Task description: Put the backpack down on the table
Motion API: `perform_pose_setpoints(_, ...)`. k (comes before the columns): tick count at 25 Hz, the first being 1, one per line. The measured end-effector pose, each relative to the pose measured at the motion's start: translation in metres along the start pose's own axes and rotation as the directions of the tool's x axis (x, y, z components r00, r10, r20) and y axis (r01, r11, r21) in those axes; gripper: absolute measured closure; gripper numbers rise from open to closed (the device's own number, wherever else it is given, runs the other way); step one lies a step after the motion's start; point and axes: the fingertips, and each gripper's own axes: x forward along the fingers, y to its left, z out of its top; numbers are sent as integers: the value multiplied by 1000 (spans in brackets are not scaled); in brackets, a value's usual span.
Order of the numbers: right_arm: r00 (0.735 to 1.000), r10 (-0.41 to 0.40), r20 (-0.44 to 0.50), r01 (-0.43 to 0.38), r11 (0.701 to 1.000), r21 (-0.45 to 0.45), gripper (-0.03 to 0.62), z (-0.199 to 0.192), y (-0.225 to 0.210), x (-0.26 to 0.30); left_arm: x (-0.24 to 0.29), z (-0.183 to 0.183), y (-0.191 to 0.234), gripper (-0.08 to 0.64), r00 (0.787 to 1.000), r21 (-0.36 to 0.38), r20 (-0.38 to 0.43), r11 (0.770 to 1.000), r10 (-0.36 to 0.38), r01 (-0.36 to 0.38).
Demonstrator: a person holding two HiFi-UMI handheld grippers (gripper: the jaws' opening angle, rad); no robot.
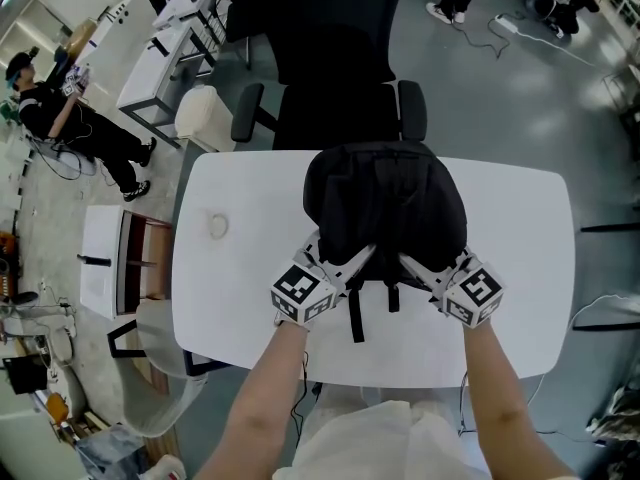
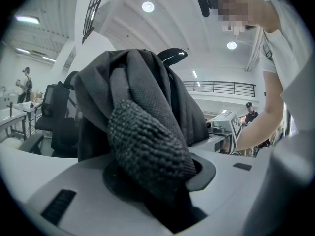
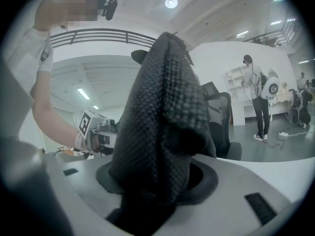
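Black soft fabric backpack was observed resting on white rounded-corner table, at the middle of the far edge. The body was seen slumped and rumpled, its bulk borne by the tabletop. Two padded mesh shoulder straps were noted on the near side, drawn toward the near edge. The left shoulder strap was recorded bunched and drooping, the right shoulder strap standing nearly upright. Thin webbing straps were seen laid flat on the table between them, pointed at the near edge.
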Motion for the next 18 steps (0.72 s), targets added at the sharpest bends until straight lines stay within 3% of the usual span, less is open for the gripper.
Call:
perform_pose_setpoints(9,1000,-23,-14,23,1000,15,348,-1,-2,0,-4,-1,7,357,1000,-51,11,999,10,-9)
perform_pose_setpoints(18,996,-85,-23,86,994,61,311,-5,-5,-8,-8,-3,4,324,998,-20,-12,998,57,-57)
